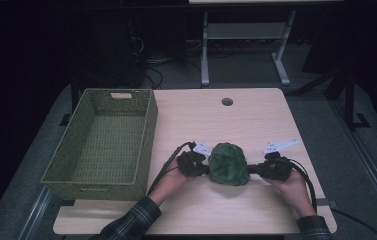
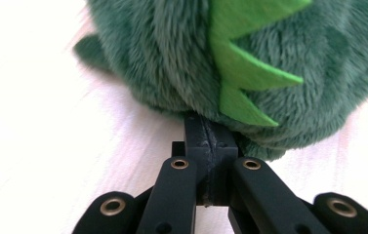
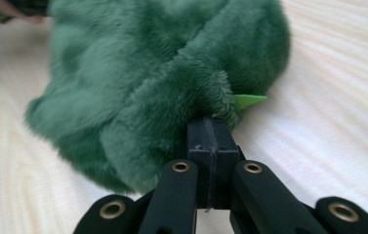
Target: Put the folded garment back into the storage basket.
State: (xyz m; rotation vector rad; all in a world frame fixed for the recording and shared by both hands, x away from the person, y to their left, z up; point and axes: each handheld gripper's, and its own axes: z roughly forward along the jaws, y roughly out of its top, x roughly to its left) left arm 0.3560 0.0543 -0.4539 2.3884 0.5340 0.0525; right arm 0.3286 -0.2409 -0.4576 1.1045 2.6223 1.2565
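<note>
One green plush toy (image 1: 229, 164), one basket (image 1: 107, 143), two tongs (image 1: 207, 169) (image 1: 252, 169) clamping toy.

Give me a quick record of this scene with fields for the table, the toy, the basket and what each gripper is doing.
table: light wood table
toy: green plush toy, bright green felt spikes, near the front edge
basket: green woven basket, on the table's left side, empty
left gripper: jaws shut on the toy's fur
right gripper: jaws shut on the toy's opposite side
</note>
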